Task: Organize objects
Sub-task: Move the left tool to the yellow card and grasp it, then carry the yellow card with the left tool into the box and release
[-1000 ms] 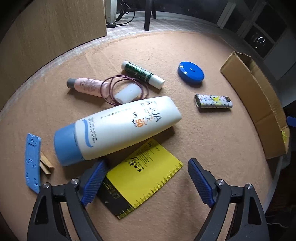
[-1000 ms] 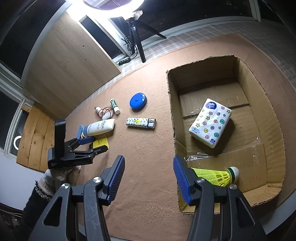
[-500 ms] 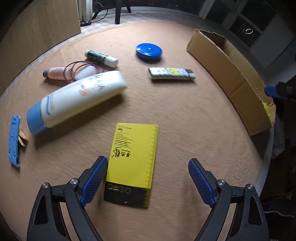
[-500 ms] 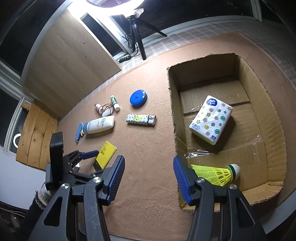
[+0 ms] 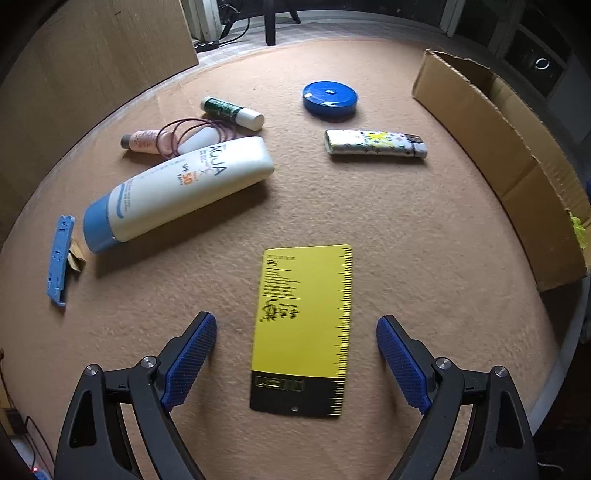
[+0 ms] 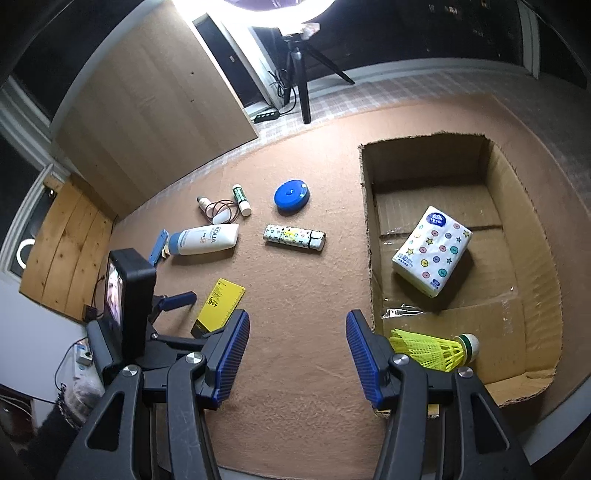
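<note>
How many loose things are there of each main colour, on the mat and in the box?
Blue: 2, round case, clip
Yellow: 2, card, shuttlecock
White: 3, sunscreen tube, lighter, tissue pack
Pink: 1, bottle
Green: 1, stick
Purple: 1, hair tie
Total: 10

My ring light (image 6: 280, 7) glares white at twelve o'clock in the right view; shadows fall toward six. My left view is dimmer but sharp. Fisheye bending darkens both pictures' edges.
</note>
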Demonstrator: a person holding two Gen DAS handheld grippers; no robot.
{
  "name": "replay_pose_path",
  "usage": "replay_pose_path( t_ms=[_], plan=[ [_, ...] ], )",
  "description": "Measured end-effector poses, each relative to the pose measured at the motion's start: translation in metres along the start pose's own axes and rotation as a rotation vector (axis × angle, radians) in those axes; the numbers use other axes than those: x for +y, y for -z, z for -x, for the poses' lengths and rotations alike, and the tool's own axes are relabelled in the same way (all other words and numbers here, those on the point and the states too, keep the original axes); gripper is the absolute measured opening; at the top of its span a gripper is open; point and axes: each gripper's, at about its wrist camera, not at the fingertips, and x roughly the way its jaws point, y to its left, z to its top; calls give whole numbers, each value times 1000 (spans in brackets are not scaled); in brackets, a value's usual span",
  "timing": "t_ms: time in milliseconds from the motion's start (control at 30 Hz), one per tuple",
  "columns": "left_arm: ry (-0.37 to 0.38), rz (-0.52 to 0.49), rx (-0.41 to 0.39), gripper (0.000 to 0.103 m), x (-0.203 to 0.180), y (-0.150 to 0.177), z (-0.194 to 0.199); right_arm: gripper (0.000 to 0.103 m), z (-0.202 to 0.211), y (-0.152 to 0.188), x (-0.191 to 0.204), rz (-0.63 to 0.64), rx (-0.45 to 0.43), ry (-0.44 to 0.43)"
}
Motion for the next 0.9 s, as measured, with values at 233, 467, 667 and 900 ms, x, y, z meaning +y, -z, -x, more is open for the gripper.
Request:
replay_pose_path(
  t_ms=[233, 467, 667, 900],
  plan=[
    [6, 16, -6, 82, -2, 7, 1, 51, 4, 3, 6, 28, -19, 22],
    [16, 16, -22, 62, -6, 11, 6, 51, 6, 5, 3, 26, -23, 33],
    [35, 23, -28, 53, -5, 11, 7, 51, 10, 7, -5, 13, -28, 42],
    [80, 66, -20, 53, 10, 7, 8, 51, 14, 9, -11, 1, -34, 51]
  ],
)
